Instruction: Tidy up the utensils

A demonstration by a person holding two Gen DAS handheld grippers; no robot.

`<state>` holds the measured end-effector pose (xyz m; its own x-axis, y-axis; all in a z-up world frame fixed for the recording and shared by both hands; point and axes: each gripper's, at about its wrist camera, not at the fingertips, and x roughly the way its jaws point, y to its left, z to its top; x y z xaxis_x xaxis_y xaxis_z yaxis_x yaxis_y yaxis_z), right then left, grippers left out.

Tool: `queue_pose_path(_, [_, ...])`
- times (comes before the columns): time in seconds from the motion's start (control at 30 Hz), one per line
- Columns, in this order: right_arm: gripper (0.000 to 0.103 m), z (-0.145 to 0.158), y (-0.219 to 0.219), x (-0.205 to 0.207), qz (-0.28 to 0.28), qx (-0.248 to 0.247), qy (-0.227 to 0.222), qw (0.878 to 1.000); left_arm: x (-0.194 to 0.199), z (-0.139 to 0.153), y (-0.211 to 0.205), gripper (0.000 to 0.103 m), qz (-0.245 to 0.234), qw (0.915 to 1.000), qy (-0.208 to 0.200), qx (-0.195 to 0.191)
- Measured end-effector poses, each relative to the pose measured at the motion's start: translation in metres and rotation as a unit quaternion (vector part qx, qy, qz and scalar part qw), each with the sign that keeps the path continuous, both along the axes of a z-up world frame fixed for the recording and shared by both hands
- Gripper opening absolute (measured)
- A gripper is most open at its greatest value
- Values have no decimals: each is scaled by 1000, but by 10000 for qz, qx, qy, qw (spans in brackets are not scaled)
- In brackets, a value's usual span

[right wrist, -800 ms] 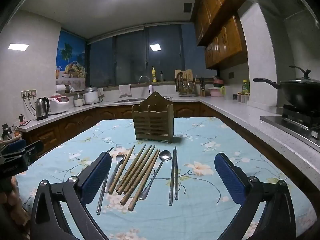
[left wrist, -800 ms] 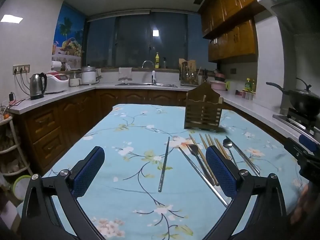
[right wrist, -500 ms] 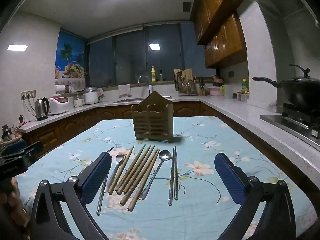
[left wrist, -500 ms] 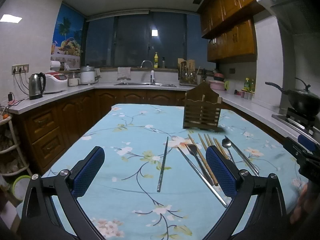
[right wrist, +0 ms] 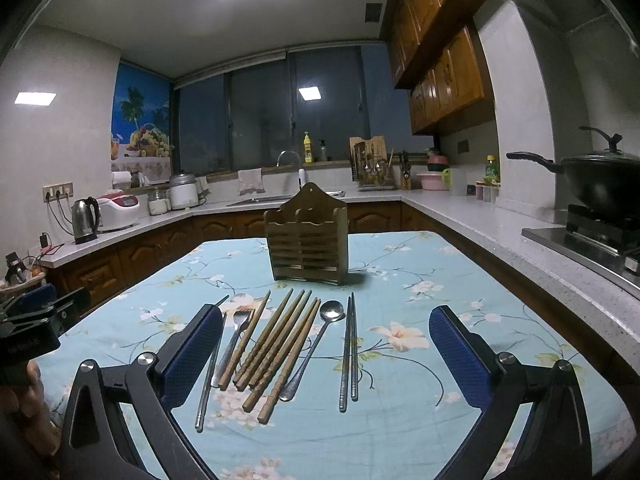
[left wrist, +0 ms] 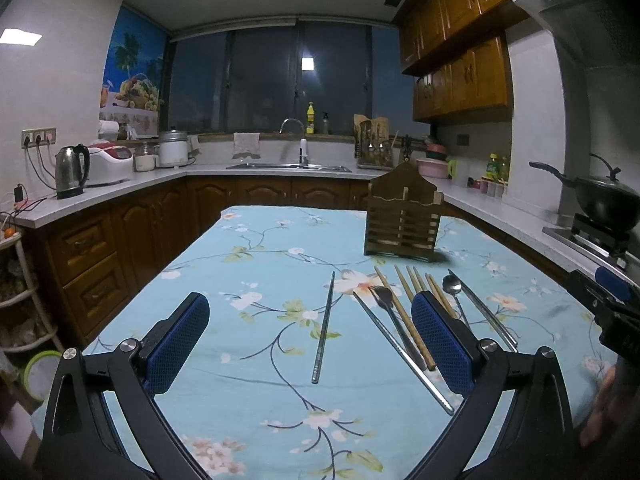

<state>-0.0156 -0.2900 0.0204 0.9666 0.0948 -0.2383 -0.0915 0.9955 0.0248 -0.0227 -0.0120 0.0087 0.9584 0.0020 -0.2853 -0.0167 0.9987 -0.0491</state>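
A wooden utensil holder stands upright at the far middle of the blue floral table. In front of it lie several wooden chopsticks, a fork, a spoon, a pair of metal chopsticks and a single metal chopstick. My right gripper hovers open over this row, holding nothing. My left gripper is open and empty above another lone metal chopstick. The holder and the fork sit to its right.
Kitchen counters ring the table. A wok sits on the stove at the right. A kettle and a rice cooker stand on the left counter, and the sink is at the back. A wire rack stands by the left table edge.
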Motion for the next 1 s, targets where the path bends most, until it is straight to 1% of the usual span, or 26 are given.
queue_pose_path(0.37, [103, 0, 0, 1, -12, -12, 42, 10000, 3, -1, -2, 103, -28, 10000, 64, 8])
queue_pose_path(0.5, [103, -3, 1, 2, -9, 21, 72, 10000, 10, -3, 1, 103, -67, 9997, 210, -70])
queue_pose_path(0.6, [103, -7, 2, 8, 5, 72, 114, 9999, 18, -5, 4, 103, -92, 9991, 384, -157])
queue_pose_path(0.7, [103, -5, 4, 13, 16, 92, 191, 9998, 28, -9, 5, 103, -153, 9977, 627, -201])
queue_pose_path(0.8, [103, -2, 3, 21, 39, 83, 471, 9988, 42, -10, 5, 103, -280, 9952, 897, -273])
queue_pose_path(0.83, [103, -1, 2, 25, 47, 131, 635, 9979, 47, -9, 5, 103, -311, 9945, 956, -292])
queue_pose_path(0.87, [103, 0, 2, 28, 61, 116, 666, 9977, 52, -8, 6, 103, -334, 9938, 1012, -314])
queue_pose_path(0.93, [103, 1, 1, 35, 89, 128, 850, 9963, 65, -7, 7, 103, -441, 9909, 1185, -456])
queue_pose_path(1.0, [103, 1, 0, 44, 158, 92, 900, 9958, 78, -6, 8, 103, -593, 9867, 1376, -636])
